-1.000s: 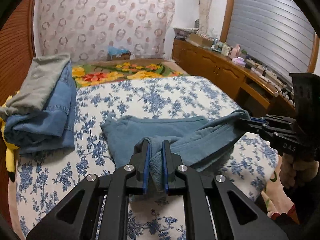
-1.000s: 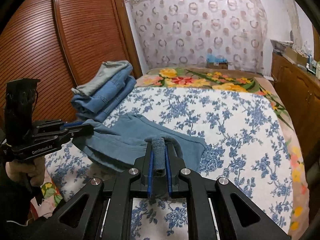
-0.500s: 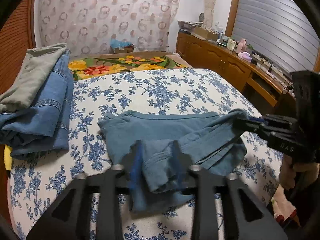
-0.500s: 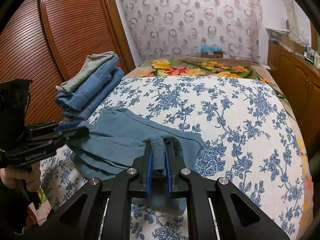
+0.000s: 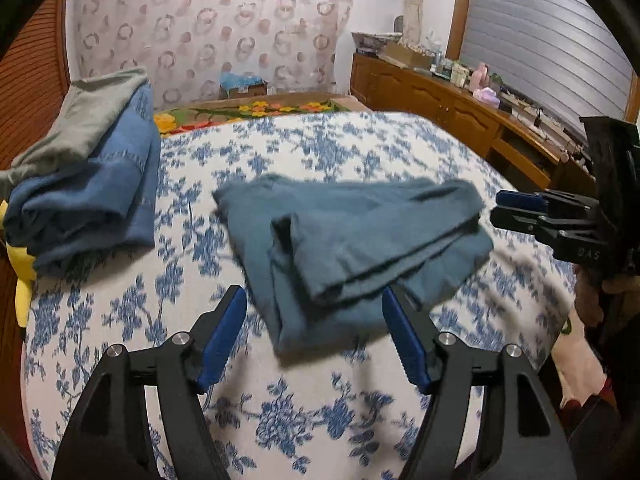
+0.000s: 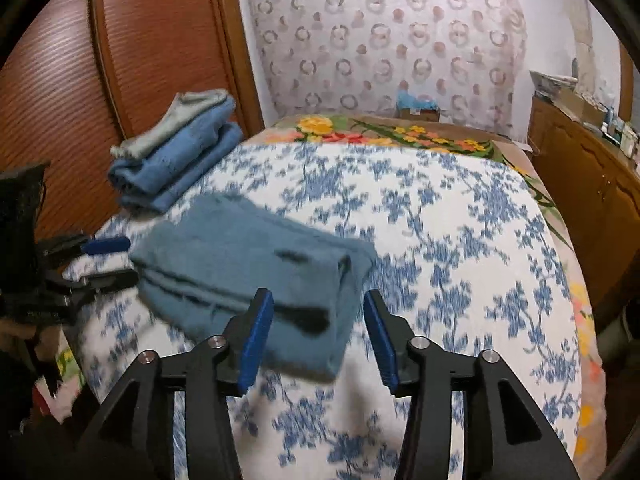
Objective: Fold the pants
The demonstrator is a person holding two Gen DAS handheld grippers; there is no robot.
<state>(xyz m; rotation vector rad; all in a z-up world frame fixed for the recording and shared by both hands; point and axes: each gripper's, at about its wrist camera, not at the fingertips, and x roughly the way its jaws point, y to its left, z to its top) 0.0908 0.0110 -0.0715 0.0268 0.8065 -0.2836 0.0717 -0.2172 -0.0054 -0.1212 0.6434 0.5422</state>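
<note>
The teal pants (image 5: 352,240) lie folded in a loose bundle on the blue-flowered bed sheet (image 5: 320,152). My left gripper (image 5: 314,320) hovers at their near edge with its jaws opening; a corner of the cloth lies between the blue pads without touching them. In the right wrist view the pants (image 6: 248,264) look blurred, and my right gripper (image 6: 318,320) stands over their near right corner, jaws also opening, pads clear of the fabric. Each gripper shows in the other's view: the right gripper (image 5: 500,210) beside the bundle's right end, the left gripper (image 6: 124,262) at its left end.
A stack of folded jeans with a grey garment on top (image 5: 80,184) sits at the bed's left side, a yellow plush toy (image 5: 22,280) beside it. A wooden wardrobe (image 6: 100,80) stands left, a cluttered wooden cabinet (image 5: 460,108) right. A flowered blanket (image 6: 360,132) covers the far end.
Both grippers were shut on folds of the pants; now both have let go and opened. The pants have dropped onto the sheet, and both grippers have sunk slightly.
</note>
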